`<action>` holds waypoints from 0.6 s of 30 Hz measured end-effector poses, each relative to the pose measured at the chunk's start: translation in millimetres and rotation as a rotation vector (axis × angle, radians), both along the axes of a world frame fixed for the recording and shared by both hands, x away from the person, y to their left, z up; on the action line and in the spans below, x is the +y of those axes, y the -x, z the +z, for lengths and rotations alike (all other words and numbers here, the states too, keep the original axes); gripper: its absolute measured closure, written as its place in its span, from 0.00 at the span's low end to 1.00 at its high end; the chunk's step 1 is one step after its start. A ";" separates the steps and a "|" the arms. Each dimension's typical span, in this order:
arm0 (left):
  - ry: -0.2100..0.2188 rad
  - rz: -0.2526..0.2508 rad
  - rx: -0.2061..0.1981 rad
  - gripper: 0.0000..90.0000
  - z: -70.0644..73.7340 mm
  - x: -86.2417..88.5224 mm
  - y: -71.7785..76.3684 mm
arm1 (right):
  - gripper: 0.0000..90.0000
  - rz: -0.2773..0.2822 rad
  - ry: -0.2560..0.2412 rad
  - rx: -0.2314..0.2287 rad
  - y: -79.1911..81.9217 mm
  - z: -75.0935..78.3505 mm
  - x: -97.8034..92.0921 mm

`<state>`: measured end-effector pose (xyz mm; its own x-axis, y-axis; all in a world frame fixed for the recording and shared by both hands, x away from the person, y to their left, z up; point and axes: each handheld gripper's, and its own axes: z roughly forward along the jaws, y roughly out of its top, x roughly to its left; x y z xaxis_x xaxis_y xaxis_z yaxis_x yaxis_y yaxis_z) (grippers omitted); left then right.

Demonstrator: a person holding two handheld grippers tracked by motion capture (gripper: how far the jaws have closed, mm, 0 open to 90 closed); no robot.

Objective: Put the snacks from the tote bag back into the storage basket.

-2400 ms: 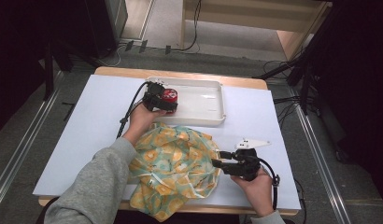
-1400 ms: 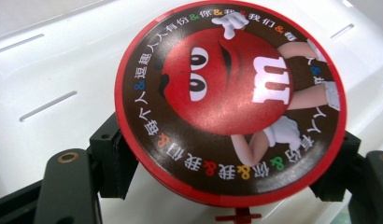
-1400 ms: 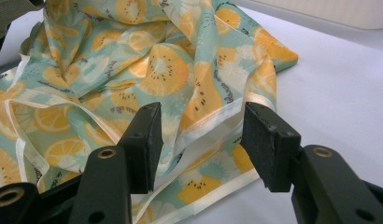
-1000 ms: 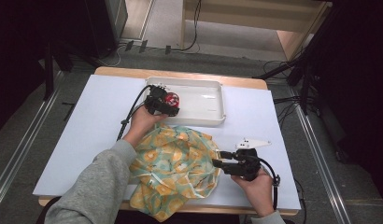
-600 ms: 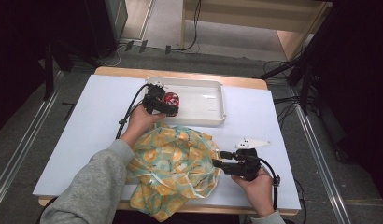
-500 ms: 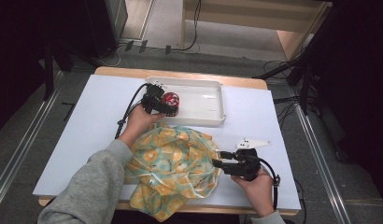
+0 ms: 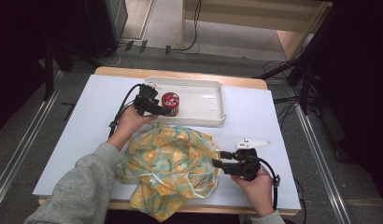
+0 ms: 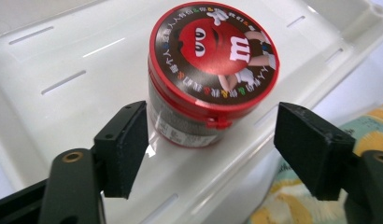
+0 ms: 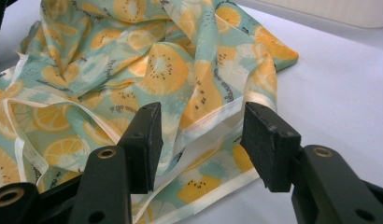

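A small jar with a red printed lid point(image 7: 170, 103) point(image 8: 210, 70) stands upright at the left end of a white plastic tray point(image 7: 203, 100) point(image 8: 54, 93). My left gripper point(image 7: 159, 108) point(image 8: 210, 140) is open, its jaws spread either side of the jar's near side without touching it. A crumpled teal cloth with orange fruit print point(image 7: 171, 163) point(image 9: 133, 56) lies on the table in front of the tray. My right gripper point(image 7: 216, 158) point(image 9: 201, 135) is open at the cloth's right edge, its jaws straddling a raised fold of the cream hem.
The white table top point(image 7: 87, 121) has bare room left of the cloth and to the right of the tray point(image 7: 255, 116). The cloth hangs over the near table edge. A grey sleeve point(image 7: 77, 186) reaches in from the bottom left.
My left gripper has drawn back a little to the left and toward me, leaving the jar standing in the tray. The right gripper and the cloth have hardly moved.
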<state>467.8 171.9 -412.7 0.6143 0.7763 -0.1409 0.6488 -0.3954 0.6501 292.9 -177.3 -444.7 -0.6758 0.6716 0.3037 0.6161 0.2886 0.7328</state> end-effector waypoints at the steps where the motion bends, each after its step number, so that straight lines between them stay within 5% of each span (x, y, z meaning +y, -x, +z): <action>1: 0.007 -0.004 0.001 0.34 1.2 1.7 1.0 | 0.55 0.000 0.000 -0.001 0.0 0.0 0.1; 18: -0.002 -0.050 -0.018 0.63 12.6 12.5 19.5 | 0.55 0.004 0.005 0.002 -0.5 -0.3 1.5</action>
